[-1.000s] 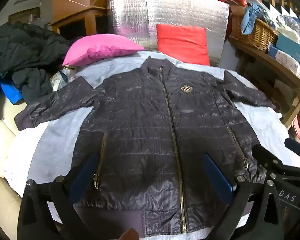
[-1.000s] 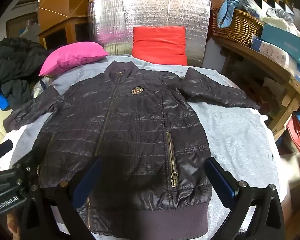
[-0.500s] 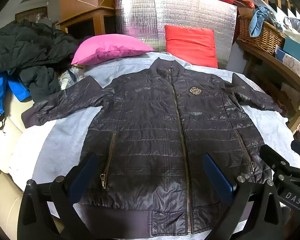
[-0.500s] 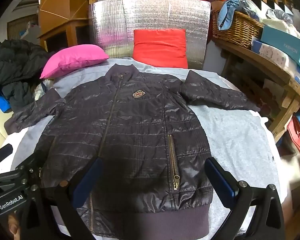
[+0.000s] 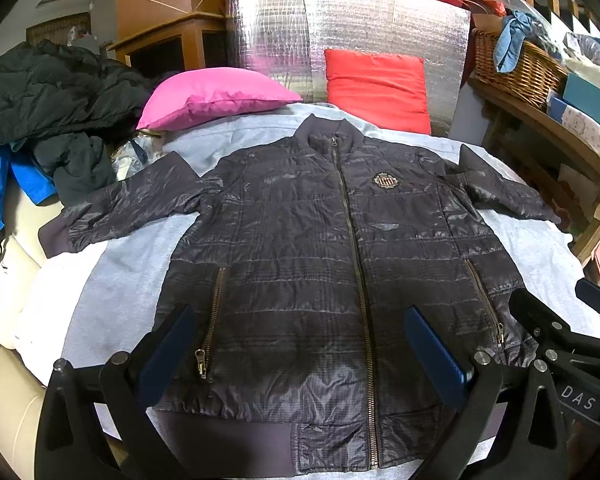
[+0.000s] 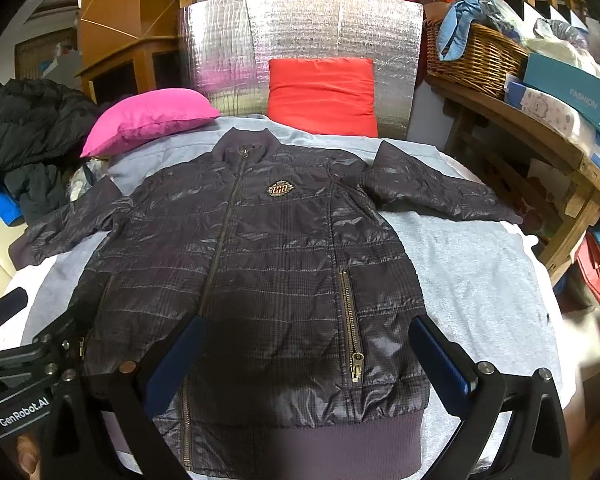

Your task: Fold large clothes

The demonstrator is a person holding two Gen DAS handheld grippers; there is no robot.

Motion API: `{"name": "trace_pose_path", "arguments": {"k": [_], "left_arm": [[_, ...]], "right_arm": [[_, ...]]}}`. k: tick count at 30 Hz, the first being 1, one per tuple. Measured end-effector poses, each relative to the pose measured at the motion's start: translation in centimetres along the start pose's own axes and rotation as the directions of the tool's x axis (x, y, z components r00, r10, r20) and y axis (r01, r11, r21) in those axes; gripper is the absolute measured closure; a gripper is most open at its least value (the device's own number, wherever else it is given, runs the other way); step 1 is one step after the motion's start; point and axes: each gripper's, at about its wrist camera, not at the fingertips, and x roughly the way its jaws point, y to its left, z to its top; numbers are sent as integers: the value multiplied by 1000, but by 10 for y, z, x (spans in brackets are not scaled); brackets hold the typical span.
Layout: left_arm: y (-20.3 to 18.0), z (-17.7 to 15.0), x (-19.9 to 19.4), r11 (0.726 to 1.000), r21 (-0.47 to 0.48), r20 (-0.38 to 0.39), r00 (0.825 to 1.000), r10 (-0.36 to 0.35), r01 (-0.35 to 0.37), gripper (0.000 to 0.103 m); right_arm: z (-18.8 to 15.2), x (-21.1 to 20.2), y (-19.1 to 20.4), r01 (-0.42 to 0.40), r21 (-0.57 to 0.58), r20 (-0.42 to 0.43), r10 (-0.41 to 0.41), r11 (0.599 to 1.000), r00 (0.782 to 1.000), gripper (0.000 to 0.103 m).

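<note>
Both grippers hover over the near hem with their jaws spread wide and nothing between them. Left gripper (image 5: 300, 354) hangs above the lower front panels on the left side; right gripper (image 6: 312, 358) hangs above the right pocket zip, and each shows at the edge of the other's view.

Beneath them the jacket (image 5: 340, 260) lies flat and face up on a grey sheet (image 6: 472, 264), zipped closed, with the ribbed hem (image 6: 340, 446) nearest and the collar (image 5: 332, 132) far, toward the red cushion (image 5: 376, 84). Its long axis runs near to far along the centre zip. The sleeves spread sideways: the left sleeve (image 5: 128, 208) reaches toward the pile of dark clothes (image 5: 52, 96), the right sleeve (image 6: 436, 192) toward the wooden shelf (image 6: 540, 136).

Risks, as I judge them: the shell looks slick and quilted, so a pinch may catch only the top layer and drag the front off the back, skewing the fold. Gripping on a pocket zip or its pull could slip. A sleeve swept in carelessly may bunch under the body, and the puffy fabric may spring open again. The left cuff sits close to the sheet's edge and could slide off.
</note>
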Motion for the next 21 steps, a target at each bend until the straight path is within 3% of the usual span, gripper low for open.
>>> {"name": "trace_pose_path", "arguments": {"k": [21], "left_arm": [[1, 0, 0, 1000, -4, 5, 1000, -1, 1, 0]], "right_arm": [[0, 4, -4, 13, 4, -5, -13, 1000, 1000, 0]]}}
